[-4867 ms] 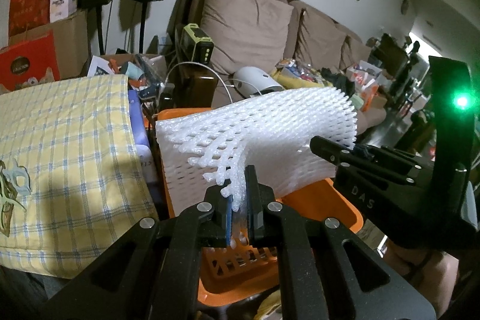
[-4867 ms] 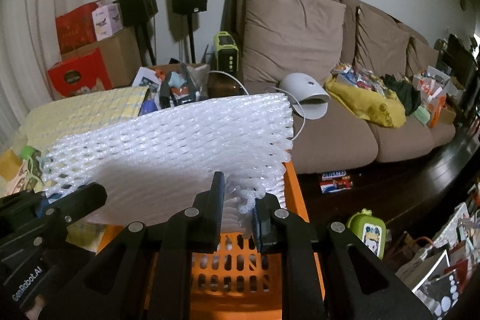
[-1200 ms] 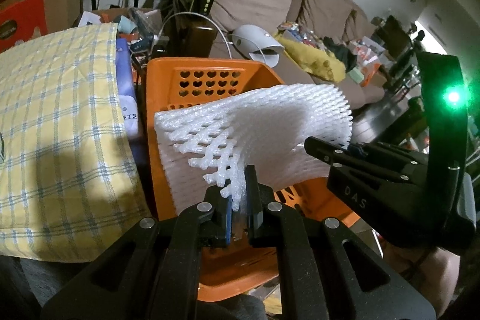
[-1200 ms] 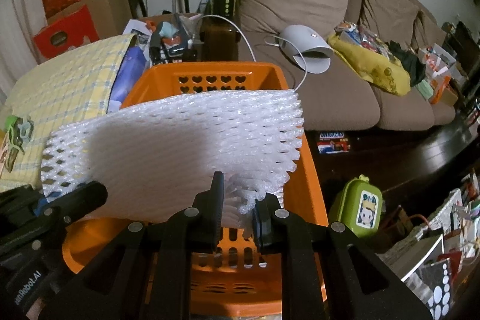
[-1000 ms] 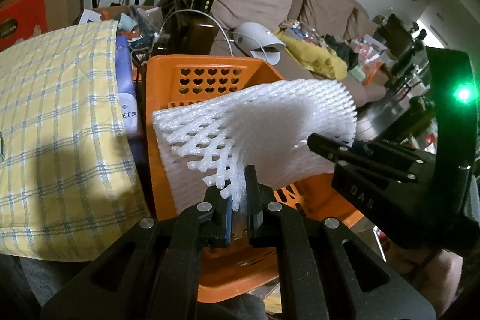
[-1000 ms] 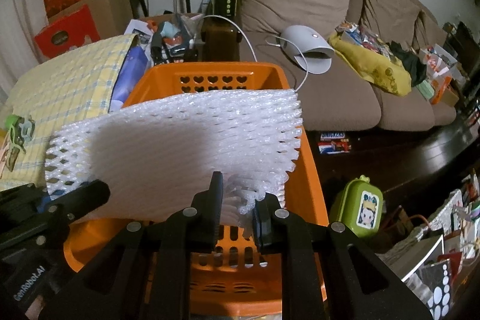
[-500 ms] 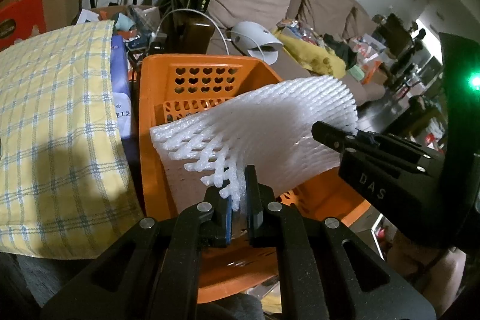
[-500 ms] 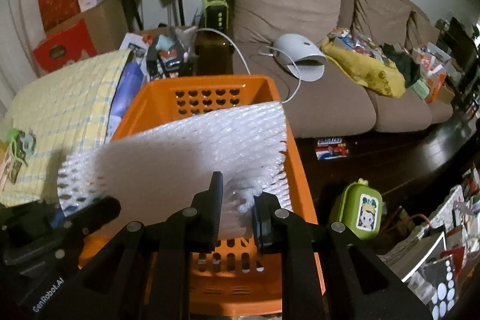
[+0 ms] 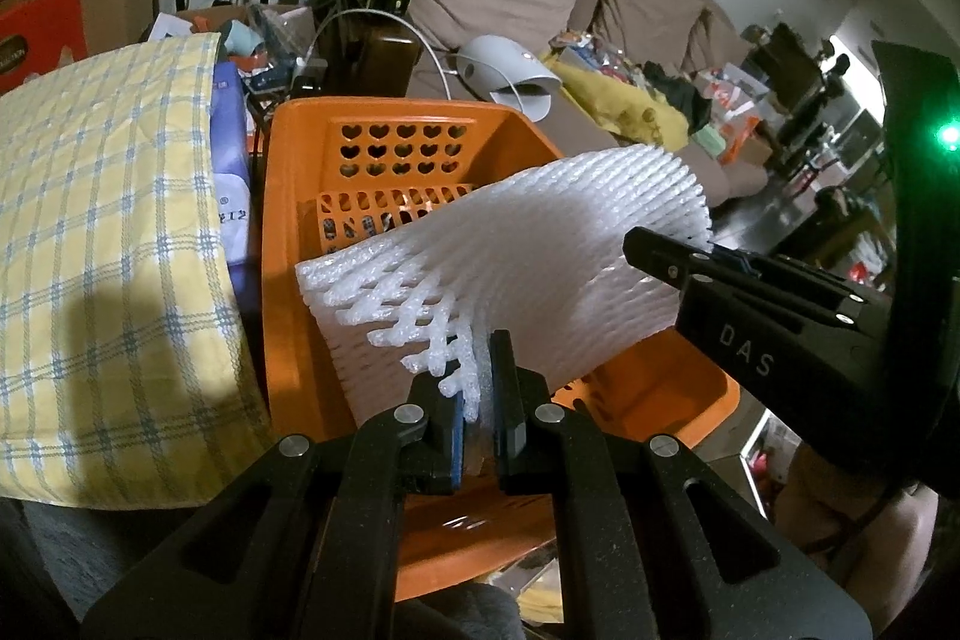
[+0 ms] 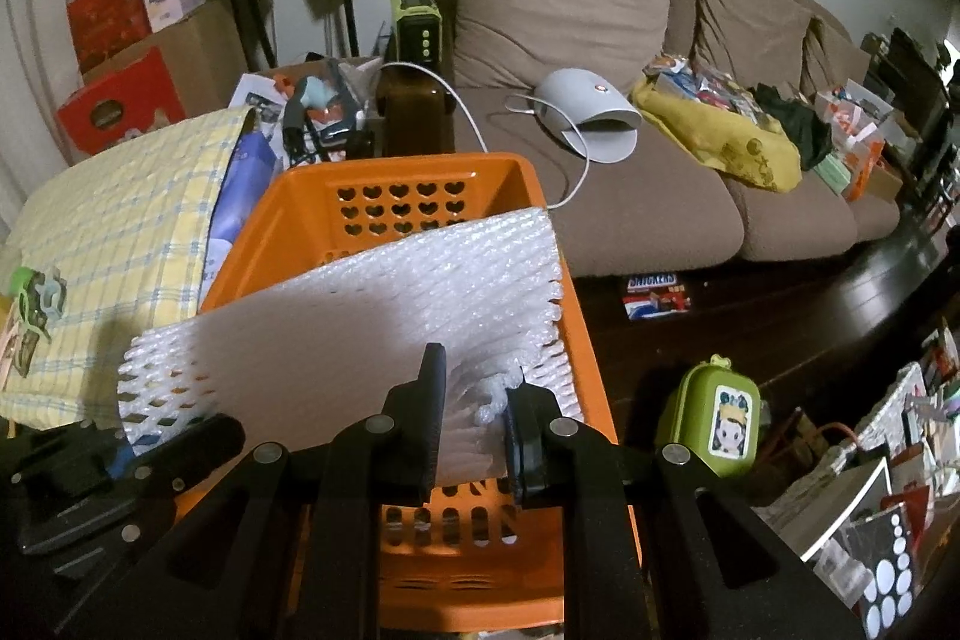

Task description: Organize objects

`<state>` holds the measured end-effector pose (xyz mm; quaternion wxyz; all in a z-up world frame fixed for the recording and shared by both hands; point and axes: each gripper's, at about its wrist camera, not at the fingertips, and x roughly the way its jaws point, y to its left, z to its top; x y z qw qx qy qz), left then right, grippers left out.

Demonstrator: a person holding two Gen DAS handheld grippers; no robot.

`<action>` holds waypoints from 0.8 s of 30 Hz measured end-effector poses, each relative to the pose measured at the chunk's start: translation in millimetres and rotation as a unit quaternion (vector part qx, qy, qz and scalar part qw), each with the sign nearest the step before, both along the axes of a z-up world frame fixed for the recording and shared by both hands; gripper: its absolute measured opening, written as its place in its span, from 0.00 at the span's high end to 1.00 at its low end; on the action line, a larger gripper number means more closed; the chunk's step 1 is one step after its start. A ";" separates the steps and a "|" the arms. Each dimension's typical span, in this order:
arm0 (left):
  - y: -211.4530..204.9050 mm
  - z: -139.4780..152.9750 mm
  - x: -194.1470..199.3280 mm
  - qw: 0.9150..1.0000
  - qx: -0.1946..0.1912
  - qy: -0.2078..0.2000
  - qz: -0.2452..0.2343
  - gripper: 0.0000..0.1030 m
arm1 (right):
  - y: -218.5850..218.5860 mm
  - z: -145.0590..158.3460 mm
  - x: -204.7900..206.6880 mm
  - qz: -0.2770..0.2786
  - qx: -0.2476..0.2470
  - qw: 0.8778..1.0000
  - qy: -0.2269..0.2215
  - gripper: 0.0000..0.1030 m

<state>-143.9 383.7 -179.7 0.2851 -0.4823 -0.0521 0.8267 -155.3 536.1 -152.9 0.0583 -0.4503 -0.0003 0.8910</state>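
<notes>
Both grippers pinching one sheet of white foam netting (image 9: 540, 256) at opposite near corners. Left gripper (image 9: 477, 403) pressed nearly together on the frayed corner at its own side; right gripper (image 10: 474, 421) clamped on the bunched corner at the other end, jaws held a little wider by the crumpled foam. Sheet stretched crosswise between the two, long axis running hand to hand, far edge tipped up and away from the jaws. Directly beneath and beyond: orange basket (image 10: 300, 196), heart-shaped holes in its far wall, a smaller slotted orange piece (image 9: 384, 214) lying inside. Netting hanging over the basket mouth, its right edge at or over the right rim, its lower part seemingly just inside; contact with the floor of the basket impossible to tell. Neither hand nearer than the other, so a level, shared drop looks called for, straight down along the line of the fingers. Likely snag: the sheet spanning about as wide as the opening and catching on the rims. Yellow checked cloth (image 9: 102, 232) just beside the basket on the left; brown sofa (image 10: 630, 40) behind.
</notes>
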 end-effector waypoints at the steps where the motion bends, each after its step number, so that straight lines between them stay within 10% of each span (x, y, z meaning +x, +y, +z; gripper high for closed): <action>1: 0.5 -0.3 0.5 1.000 0.000 0.000 0.000 0.94 | -0.5 0.1 0.1 0.000 0.001 1.000 0.000 0.85; 24: 6.8 -8.1 6.5 1.000 -0.004 -0.008 -0.004 0.94 | 3.0 -7.7 -2.6 -0.002 0.008 1.000 -0.018 0.85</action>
